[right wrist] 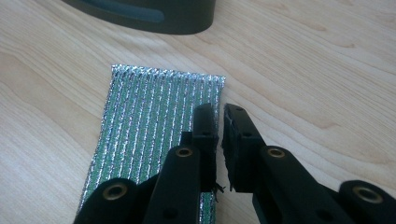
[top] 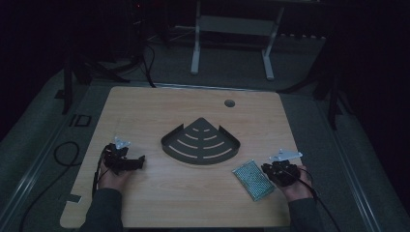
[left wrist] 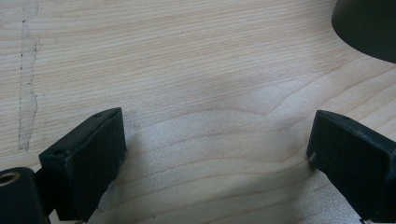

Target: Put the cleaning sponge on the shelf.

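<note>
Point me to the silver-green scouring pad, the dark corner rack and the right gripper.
scouring pad (right wrist: 149, 121): right gripper view, middle of its ribbed top.
corner rack (top: 200, 141): high view, slotted floor near its centre.
right gripper (right wrist: 221, 122): right gripper view, between its nearly closed fingertips at the pad's edge.

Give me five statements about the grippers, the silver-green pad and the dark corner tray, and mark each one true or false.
1. The left gripper has its jaws wide apart over bare wood. True.
2. The silver-green pad lies inside the corner tray. False: it lies on the table, in front of the tray and to the right.
3. The right gripper has its jaws nearly closed at the pad's edge. True.
4. The tray is held by the left gripper. False: the tray sits untouched mid-table.
5. The tray's floor has curved slots. True.
</note>
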